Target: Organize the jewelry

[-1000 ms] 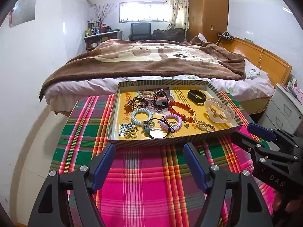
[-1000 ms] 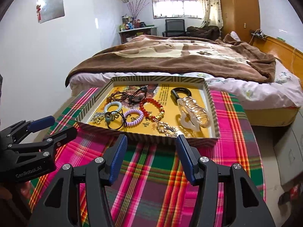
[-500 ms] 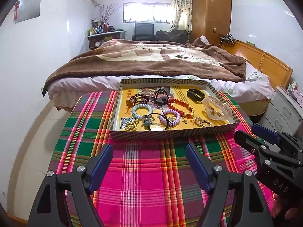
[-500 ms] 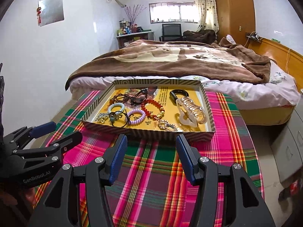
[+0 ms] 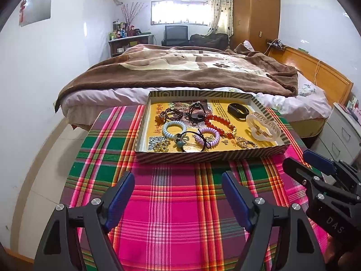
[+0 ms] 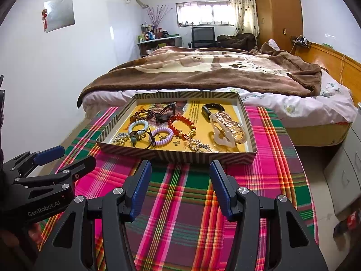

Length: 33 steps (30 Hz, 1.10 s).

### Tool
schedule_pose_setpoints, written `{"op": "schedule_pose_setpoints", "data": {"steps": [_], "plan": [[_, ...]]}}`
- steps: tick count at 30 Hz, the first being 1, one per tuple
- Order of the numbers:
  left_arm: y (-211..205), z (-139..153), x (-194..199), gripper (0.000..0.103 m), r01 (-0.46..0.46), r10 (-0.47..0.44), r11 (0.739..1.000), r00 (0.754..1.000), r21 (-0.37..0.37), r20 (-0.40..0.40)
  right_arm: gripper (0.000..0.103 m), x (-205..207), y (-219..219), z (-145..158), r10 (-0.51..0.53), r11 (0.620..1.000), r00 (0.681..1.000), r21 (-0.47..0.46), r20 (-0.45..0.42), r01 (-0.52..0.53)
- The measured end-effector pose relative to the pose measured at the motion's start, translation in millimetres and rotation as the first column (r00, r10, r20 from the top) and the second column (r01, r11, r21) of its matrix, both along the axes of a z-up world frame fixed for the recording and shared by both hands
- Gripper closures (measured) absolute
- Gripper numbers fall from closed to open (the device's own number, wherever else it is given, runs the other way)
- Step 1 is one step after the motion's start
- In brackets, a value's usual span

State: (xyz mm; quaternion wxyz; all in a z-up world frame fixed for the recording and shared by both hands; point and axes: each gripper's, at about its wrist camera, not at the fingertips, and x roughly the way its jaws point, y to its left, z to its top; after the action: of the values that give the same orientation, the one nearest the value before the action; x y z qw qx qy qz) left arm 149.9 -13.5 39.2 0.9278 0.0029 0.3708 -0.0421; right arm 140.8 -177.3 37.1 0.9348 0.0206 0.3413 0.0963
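Both claws hover over the plaid cloth (image 5: 176,203), jaws apart and holding nothing: the left claw (image 5: 178,178) wide, the right claw (image 6: 179,167) somewhat narrower. Just ahead of both lies one striped tray (image 5: 203,155). It holds two coil hair ties (image 5: 173,129), one red bead bracelet (image 5: 220,124), one dark bead bracelet (image 5: 169,114), one clear hair claw (image 5: 262,127) and one black band (image 5: 238,110).

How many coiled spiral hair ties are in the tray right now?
2, side by side near the tray front: a pale blue coil on the left, a lilac coil right of it. More may hide under the clutter.
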Motion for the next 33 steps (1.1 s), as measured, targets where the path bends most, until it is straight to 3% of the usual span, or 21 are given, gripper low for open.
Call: {"op": "schedule_pose_setpoints", "data": {"steps": [2,6,33], "plan": [[1.1,-0.8,1.0,0.024,-0.007,0.007,1.000,1.000,-0.005,-0.010,0.048,0.1,-0.1,-0.2,-0.001,1.000,1.000,-0.003,0.000,0.001],[-0.8,-2.8,3.1,0.012,-0.029,0.029,0.999,0.999,0.034,-0.019,0.049,0.1,-0.1,-0.7,-0.001,1.000,1.000,-0.001,-0.002,0.001],[0.6,0.6,-4.5,0.012,-0.029,0.029,1.000,1.000,0.000,0.008,0.049,-3.5,1.1,-3.2,-0.007,1.000,1.000,0.002,-0.005,0.007]]}}
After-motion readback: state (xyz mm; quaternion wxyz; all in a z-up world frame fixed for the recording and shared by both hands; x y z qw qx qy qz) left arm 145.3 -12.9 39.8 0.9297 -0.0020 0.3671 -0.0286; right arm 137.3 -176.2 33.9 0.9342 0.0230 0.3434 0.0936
